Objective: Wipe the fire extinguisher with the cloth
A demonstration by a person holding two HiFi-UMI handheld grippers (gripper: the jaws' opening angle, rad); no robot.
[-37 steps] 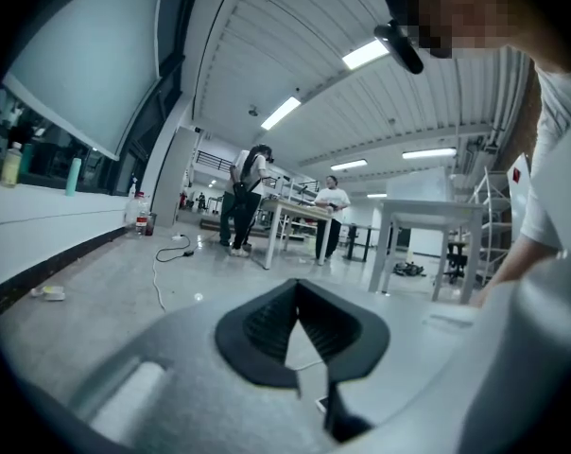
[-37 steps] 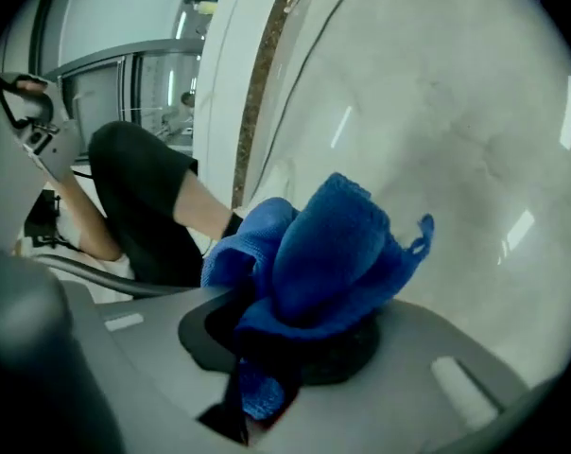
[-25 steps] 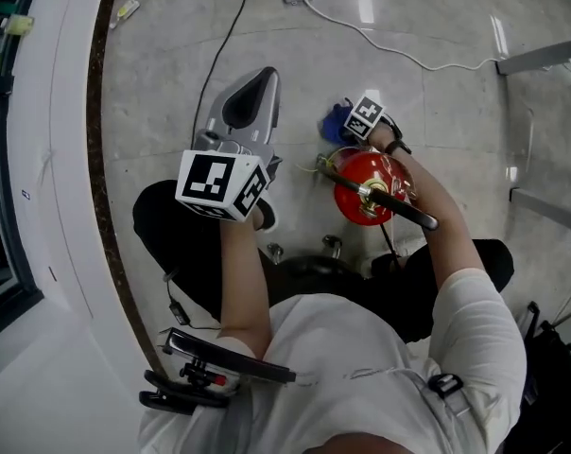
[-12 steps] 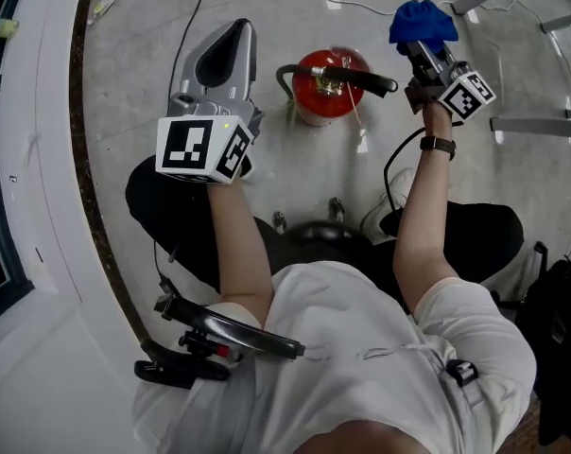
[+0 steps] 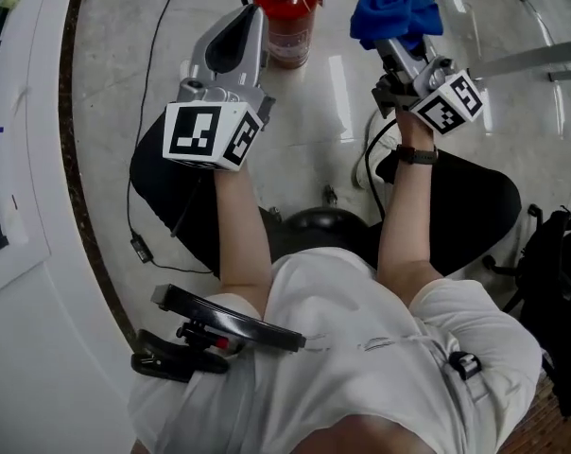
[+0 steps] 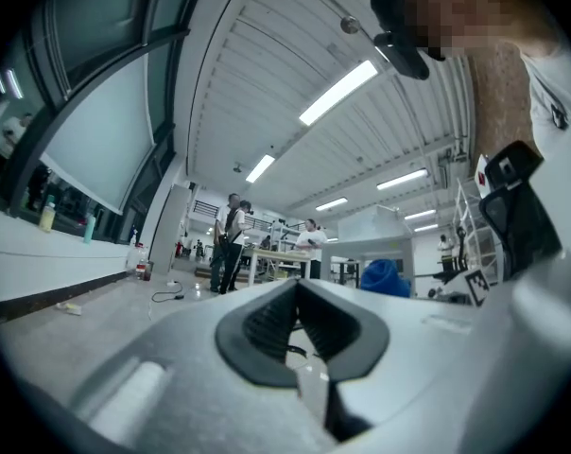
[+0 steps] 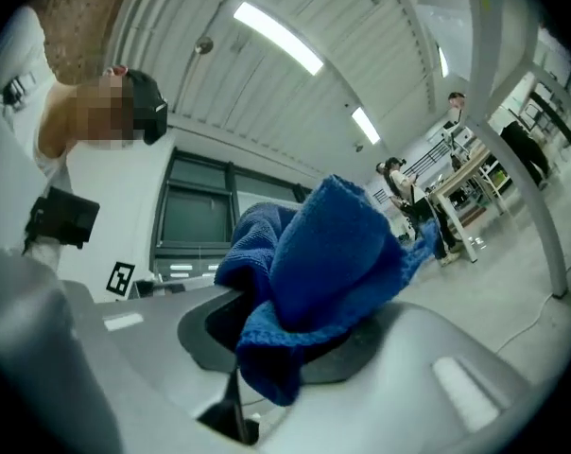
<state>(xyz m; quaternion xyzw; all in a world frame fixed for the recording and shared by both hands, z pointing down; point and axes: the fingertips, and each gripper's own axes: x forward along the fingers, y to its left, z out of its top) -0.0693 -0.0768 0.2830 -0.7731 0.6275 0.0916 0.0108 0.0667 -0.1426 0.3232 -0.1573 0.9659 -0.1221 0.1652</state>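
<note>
The red fire extinguisher (image 5: 287, 22) stands upright on the floor at the top of the head view, its black hose and handle at the top edge. My left gripper (image 5: 256, 15) is raised just left of it, shut with nothing between its jaws; its tip (image 6: 298, 284) points out over the room. My right gripper (image 5: 391, 42) is held up to the extinguisher's right, apart from it, shut on a bunched blue cloth (image 5: 395, 11). That cloth (image 7: 314, 253) fills the middle of the right gripper view and hides the fingertips. The extinguisher shows in neither gripper view.
The person sits over a black stool base (image 5: 323, 223) on a pale glossy floor. A dark curved strip and white wall (image 5: 40, 159) run down the left. Metal frame legs (image 5: 536, 60) and a black bag (image 5: 555, 253) are at the right. Several people (image 6: 229, 249) stand by far tables.
The right gripper has lifted the cloth off the extinguisher and moved up and to its right. The left gripper has also risen. The extinguisher now sits at the top of the view.
</note>
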